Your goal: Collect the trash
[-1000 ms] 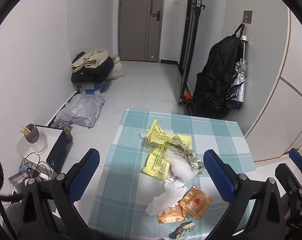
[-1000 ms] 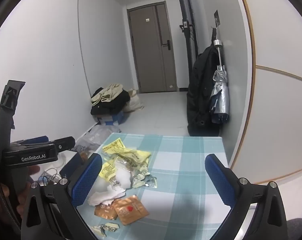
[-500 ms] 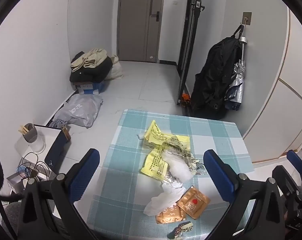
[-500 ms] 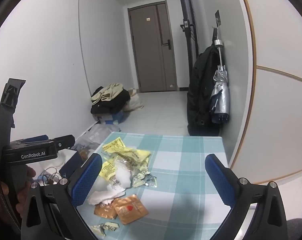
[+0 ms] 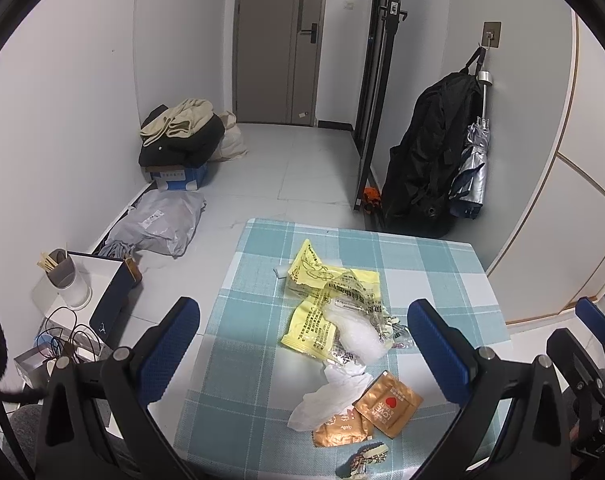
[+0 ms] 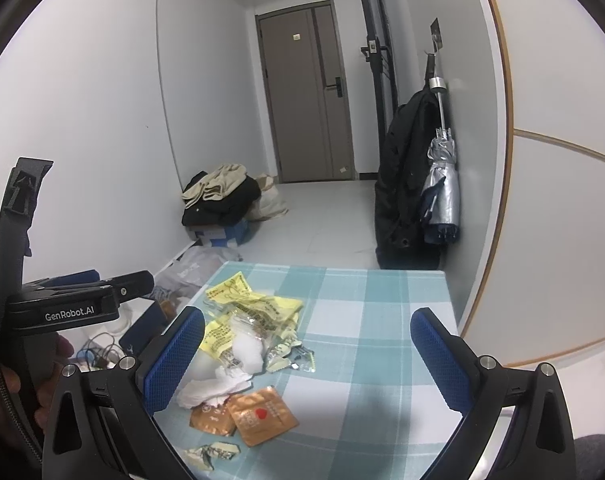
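Trash lies heaped on a table with a blue-and-white checked cloth (image 5: 430,264). Yellow printed wrappers (image 5: 322,280) sit furthest back, with clear crinkled plastic (image 5: 356,330) over them. A crumpled white tissue (image 5: 330,394) and two orange sachets (image 5: 388,402) lie nearer, and a small patterned wrapper (image 5: 366,454) is at the front edge. My left gripper (image 5: 302,352) hovers open above the pile, holding nothing. My right gripper (image 6: 308,354) is open too, over the cloth (image 6: 382,320) to the right of the wrappers (image 6: 254,306), tissue (image 6: 212,384) and sachets (image 6: 262,414).
A black bag and a folded silver umbrella (image 5: 470,168) hang on the right wall beyond the table. On the floor to the left lie a grey parcel bag (image 5: 158,224), clothes piled on a box (image 5: 178,136), a white side stand with a cup (image 5: 68,280) and cables.
Both views have shifted only slightly; the left gripper has drawn back a little, so the pile sits marginally lower in its view. Both grippers stay open and no trash has moved.
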The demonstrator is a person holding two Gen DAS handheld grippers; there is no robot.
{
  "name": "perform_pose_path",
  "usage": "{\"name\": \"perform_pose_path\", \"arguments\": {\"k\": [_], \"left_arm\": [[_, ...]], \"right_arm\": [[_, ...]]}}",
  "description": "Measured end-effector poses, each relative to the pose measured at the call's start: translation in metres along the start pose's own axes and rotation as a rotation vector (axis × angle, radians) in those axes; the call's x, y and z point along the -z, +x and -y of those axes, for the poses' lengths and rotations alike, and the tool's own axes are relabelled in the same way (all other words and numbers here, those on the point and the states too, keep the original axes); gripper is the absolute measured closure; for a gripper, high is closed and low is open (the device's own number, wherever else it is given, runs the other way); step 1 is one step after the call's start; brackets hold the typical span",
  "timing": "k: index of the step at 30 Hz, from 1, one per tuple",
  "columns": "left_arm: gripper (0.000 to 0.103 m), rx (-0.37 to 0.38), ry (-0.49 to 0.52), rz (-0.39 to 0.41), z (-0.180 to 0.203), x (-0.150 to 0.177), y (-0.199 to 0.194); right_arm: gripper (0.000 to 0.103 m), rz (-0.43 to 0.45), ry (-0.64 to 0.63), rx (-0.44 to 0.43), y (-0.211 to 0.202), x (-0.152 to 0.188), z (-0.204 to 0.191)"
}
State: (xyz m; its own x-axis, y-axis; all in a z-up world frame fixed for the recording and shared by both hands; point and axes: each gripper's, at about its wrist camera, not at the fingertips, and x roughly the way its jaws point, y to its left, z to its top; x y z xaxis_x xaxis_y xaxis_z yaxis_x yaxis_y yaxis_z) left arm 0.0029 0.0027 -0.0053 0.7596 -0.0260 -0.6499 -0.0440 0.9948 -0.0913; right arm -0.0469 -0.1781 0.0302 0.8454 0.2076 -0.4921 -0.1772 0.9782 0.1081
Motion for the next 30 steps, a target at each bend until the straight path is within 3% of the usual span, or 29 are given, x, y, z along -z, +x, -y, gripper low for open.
{"name": "perform_pose_path", "arguments": {"k": [30], "left_arm": [[0.001,0.015,-0.015,-0.012,0.0002,0.0005,0.0041]], "right_arm": [[0.0,0.012,0.0,0.01,-0.0027,0.0001,0.0008]]}}
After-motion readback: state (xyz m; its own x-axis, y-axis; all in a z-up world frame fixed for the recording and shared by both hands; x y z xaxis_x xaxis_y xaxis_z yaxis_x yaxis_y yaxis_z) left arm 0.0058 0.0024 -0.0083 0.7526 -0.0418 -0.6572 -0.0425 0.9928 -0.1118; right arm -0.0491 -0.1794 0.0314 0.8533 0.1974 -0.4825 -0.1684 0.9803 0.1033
